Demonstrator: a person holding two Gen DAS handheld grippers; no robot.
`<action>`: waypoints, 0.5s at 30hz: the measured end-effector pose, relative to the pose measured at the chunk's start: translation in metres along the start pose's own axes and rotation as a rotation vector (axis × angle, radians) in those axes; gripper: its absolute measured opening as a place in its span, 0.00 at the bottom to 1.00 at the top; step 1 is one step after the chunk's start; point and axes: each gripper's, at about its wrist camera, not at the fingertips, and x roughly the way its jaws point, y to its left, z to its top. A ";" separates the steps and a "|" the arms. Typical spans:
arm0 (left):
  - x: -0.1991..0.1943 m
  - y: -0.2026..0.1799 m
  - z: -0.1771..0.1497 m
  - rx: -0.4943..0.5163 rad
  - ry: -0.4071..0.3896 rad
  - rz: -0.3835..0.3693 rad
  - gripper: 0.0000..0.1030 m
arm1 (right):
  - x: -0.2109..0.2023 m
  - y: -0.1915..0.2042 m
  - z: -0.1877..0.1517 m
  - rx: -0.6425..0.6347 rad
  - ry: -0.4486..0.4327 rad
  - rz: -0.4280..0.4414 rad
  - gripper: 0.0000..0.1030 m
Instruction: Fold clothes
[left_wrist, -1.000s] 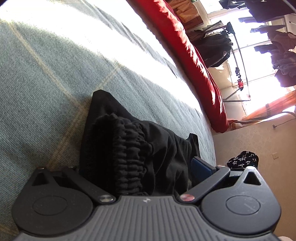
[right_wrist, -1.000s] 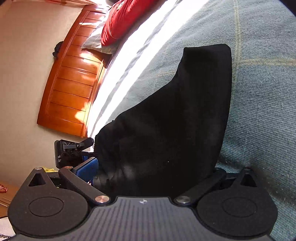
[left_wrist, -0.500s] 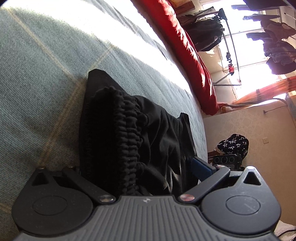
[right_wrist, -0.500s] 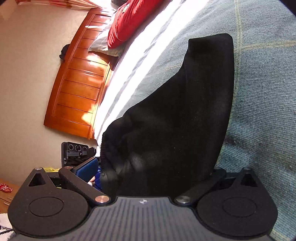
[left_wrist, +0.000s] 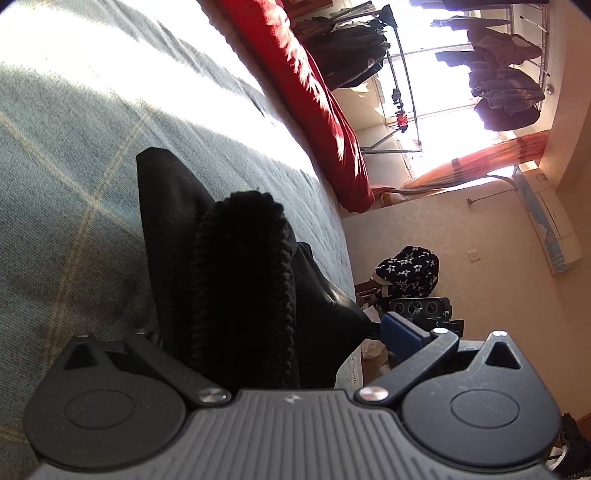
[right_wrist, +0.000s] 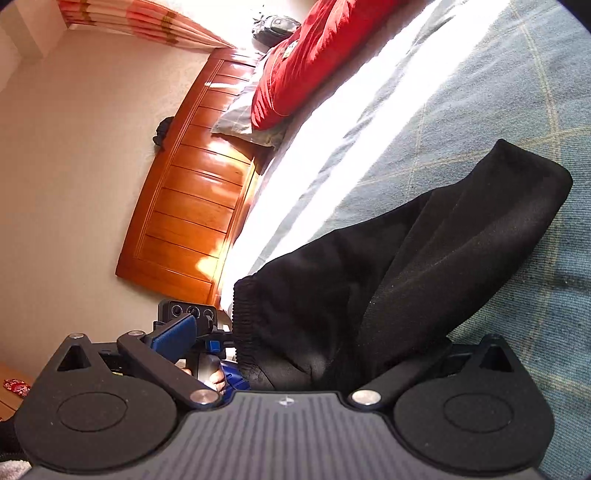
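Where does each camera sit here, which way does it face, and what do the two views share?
Left wrist: on the left gripper, facing along the bed toward a sunlit window and clothes rack; own fingers show.
Right wrist: on the right gripper, facing the wooden headboard; own fingers and a bare hand show.
Shared: black garment, plaid bedspread, red bedding; each sees the other gripper.

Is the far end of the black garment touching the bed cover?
Touching. In the right wrist view the black garment slopes down from the right gripper, and its far end lies flat on the bed cover with no gap.
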 end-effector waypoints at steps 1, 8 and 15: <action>-0.004 -0.002 -0.001 0.009 -0.010 0.001 0.99 | 0.003 0.002 0.002 -0.002 0.006 0.004 1.00; -0.040 0.001 -0.008 0.001 -0.127 -0.002 0.99 | 0.034 0.019 0.018 -0.011 0.057 0.035 1.00; -0.086 0.004 -0.014 -0.011 -0.255 0.031 0.99 | 0.093 0.047 0.045 -0.067 0.170 0.054 1.00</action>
